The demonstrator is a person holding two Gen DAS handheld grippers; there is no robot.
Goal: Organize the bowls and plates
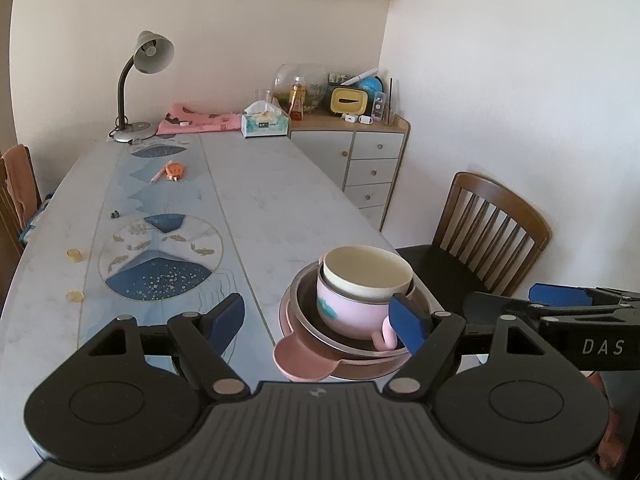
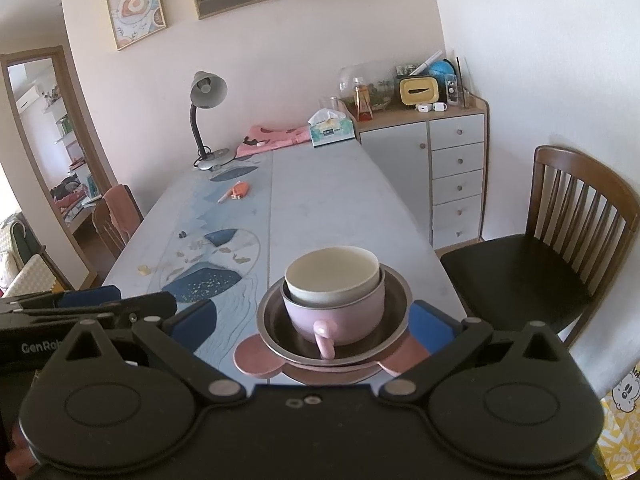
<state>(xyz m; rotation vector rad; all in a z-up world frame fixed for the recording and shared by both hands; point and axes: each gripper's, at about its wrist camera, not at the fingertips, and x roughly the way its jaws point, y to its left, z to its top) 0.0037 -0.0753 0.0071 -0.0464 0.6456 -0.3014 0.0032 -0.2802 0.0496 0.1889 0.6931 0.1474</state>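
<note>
The dishes already sit nested near the table (image 2: 328,200) edge, straight ahead of the right gripper (image 2: 316,330) and just beyond its blue pads: a cream bowl (image 2: 332,276) inside a pink handled cup (image 2: 336,316), that inside a steel bowl (image 2: 396,300), all on a pink plate (image 2: 256,356) with ear-like tabs. The right gripper's jaws stand wide, one either side of the stack and touching nothing that I can see; the left gripper (image 1: 320,320) is likewise spread and empty, with the stack ahead of it and off toward its right finger. My guess is the pile is done or about to be shifted — if moved, better to take the plate by a tab, low and level, than to pinch the cup, since the cream bowl sits tilted and loose. The cup's handle points back toward the right gripper; the plate's long axis runs across the jaws, tab to tab.
</note>
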